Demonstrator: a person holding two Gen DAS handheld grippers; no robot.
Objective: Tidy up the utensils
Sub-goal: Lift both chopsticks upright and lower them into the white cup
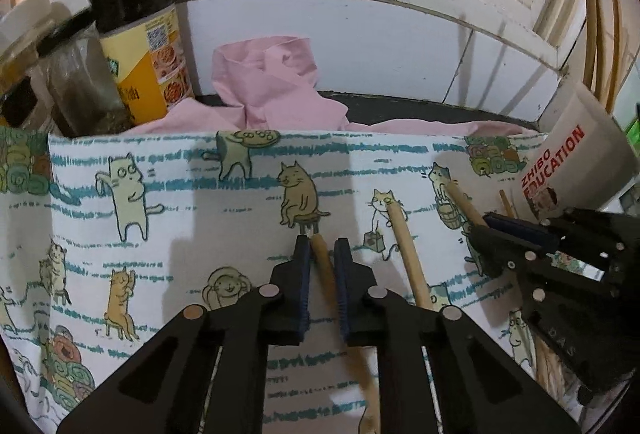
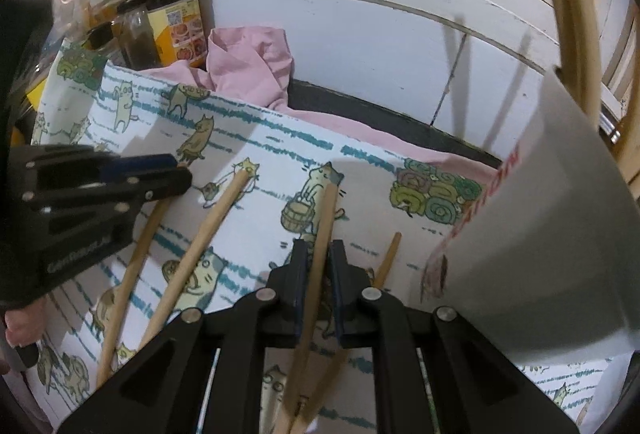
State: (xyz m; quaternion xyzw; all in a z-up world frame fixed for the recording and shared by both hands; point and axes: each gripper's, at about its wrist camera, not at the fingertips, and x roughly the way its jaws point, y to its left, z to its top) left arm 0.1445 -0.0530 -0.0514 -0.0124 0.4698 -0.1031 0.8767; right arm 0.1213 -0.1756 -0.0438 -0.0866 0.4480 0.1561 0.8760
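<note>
Left gripper: your left gripper (image 1: pixel 322 240) has its blue pads clamped on a wooden chopstick (image 1: pixel 325 266), which runs back between the fingers toward you.
Right gripper: your right gripper (image 2: pixel 319 244) is closed the same way on a second chopstick (image 2: pixel 320 234), whose tip lies on the cat-print cloth (image 2: pixel 360 170).
Between them: a third chopstick (image 1: pixel 408 254) lies loose on the cloth, between your two grippers.
Thin stick: a thinner one (image 2: pixel 388 258) rests just right of your right gripper, toward the white container (image 2: pixel 552 214).
Container: it stands at the cloth's right edge, red lettering on its side, with long sticks rising from it.
Cloth's far side: a crumpled pink cloth (image 1: pixel 264 82) sits behind the cat-print cloth.
Far left corner: a dark sauce bottle (image 1: pixel 132 18) and jars stand there.
</note>
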